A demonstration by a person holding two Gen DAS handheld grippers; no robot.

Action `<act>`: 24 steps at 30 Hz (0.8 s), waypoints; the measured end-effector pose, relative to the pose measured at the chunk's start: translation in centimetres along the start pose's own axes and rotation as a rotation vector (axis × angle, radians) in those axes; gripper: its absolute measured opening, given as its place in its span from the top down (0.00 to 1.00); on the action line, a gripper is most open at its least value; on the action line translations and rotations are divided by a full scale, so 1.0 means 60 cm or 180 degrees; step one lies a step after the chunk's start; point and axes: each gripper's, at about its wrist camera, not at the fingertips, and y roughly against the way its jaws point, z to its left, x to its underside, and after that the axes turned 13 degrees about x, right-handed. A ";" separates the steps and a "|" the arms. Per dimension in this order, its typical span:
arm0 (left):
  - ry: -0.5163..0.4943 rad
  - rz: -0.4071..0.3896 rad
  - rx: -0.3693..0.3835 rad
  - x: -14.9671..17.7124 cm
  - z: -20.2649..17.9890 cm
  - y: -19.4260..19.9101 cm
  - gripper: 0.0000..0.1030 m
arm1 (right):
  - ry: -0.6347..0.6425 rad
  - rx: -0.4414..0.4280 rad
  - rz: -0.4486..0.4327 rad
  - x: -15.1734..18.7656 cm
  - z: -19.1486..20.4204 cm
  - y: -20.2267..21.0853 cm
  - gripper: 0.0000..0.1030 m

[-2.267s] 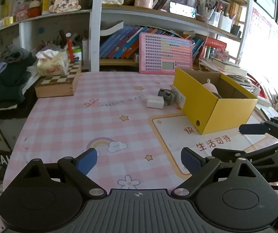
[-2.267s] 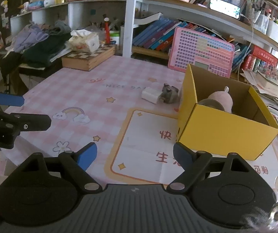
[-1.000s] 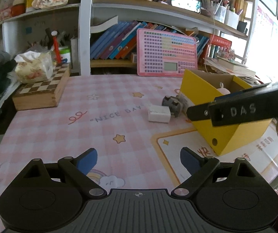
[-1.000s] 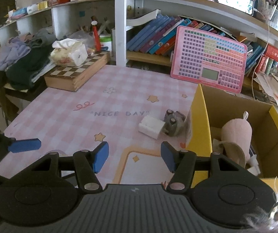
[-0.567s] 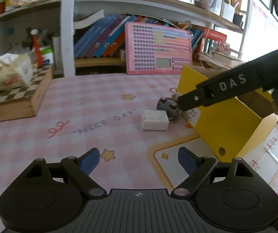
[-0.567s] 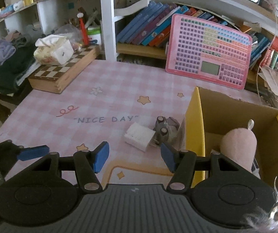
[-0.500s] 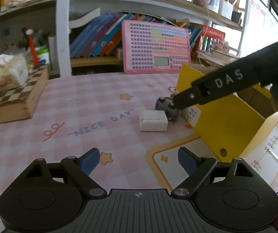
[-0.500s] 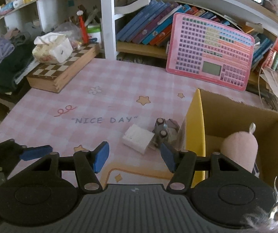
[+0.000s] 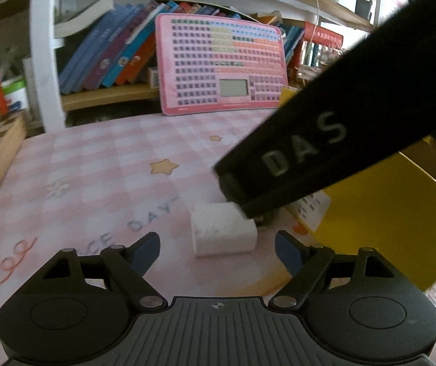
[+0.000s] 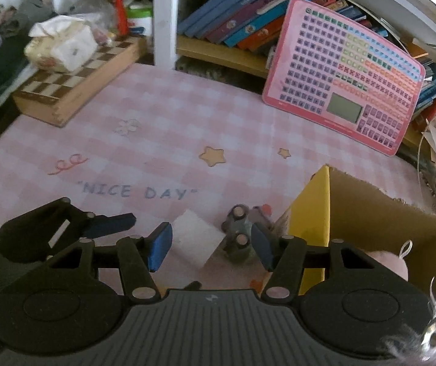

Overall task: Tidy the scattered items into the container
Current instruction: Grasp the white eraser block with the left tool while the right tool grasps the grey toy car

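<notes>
A: Where is the small white block [image 9: 222,231]?

B: On the pink checked tablecloth [image 10: 163,128], touching the little grey toy car [image 10: 239,238], near the yellow cardboard box [image 10: 315,201]. It looks light and hard. Pinch its flat sides.

A: And the grippers?

B: The left gripper [image 9: 217,248] has been closing, still apart and empty. The right gripper [image 10: 211,248] is apart too, its tips around both things, touching neither. The box wall crowds the right; the left is open.

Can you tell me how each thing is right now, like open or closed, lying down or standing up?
Yellow box: open on top, upright.
Pink plush toy: inside the box.
White block: lying on the table, not held.
Grey toy: on the table beside the box, not held.
Left tool: open, has just been closing.
Right tool: open, empty.
Pink keyboard toy: leaning upright.
</notes>
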 end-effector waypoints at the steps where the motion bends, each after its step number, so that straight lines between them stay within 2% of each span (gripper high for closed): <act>1: -0.0011 0.0020 0.0014 -0.003 0.002 -0.010 0.19 | 0.0016 0.0015 0.0036 -0.005 -0.001 -0.008 0.46; 4: -0.0033 0.0082 0.0034 -0.006 0.006 -0.034 0.19 | 0.0098 0.0071 0.0194 -0.018 -0.007 -0.034 0.46; 6: -0.0051 0.0122 0.0047 -0.006 0.007 -0.045 0.23 | 0.0215 0.0113 0.0238 -0.025 -0.007 -0.046 0.45; 7: -0.0058 0.0139 0.0064 -0.005 0.008 -0.049 0.31 | 0.0301 0.0140 0.0239 -0.029 -0.004 -0.050 0.45; 8: -0.0068 0.0152 0.0061 -0.003 0.009 -0.051 0.33 | 0.0374 0.0157 0.0262 -0.033 -0.003 -0.056 0.45; 10: -0.0156 0.0136 0.0040 0.000 0.009 -0.050 0.48 | 0.0531 0.0182 0.0307 -0.040 0.000 -0.067 0.45; 13: -0.0115 0.0158 0.0072 0.003 0.021 -0.038 0.49 | 0.0869 0.0253 0.0357 -0.044 0.011 -0.082 0.45; 16: -0.0098 0.0187 -0.0040 0.016 0.037 -0.013 0.49 | 0.1216 0.0309 0.0407 -0.041 0.025 -0.093 0.44; 20: 0.0151 0.0190 -0.0210 0.038 0.067 0.035 0.49 | 0.1642 0.0436 0.0434 -0.035 0.041 -0.109 0.41; 23: 0.0363 0.0180 -0.0290 0.051 0.080 0.067 0.49 | 0.2086 0.0502 0.0491 -0.032 0.056 -0.126 0.34; 24: 0.0423 0.0170 -0.0307 0.054 0.083 0.076 0.49 | 0.2255 0.0502 0.0516 -0.030 0.061 -0.131 0.36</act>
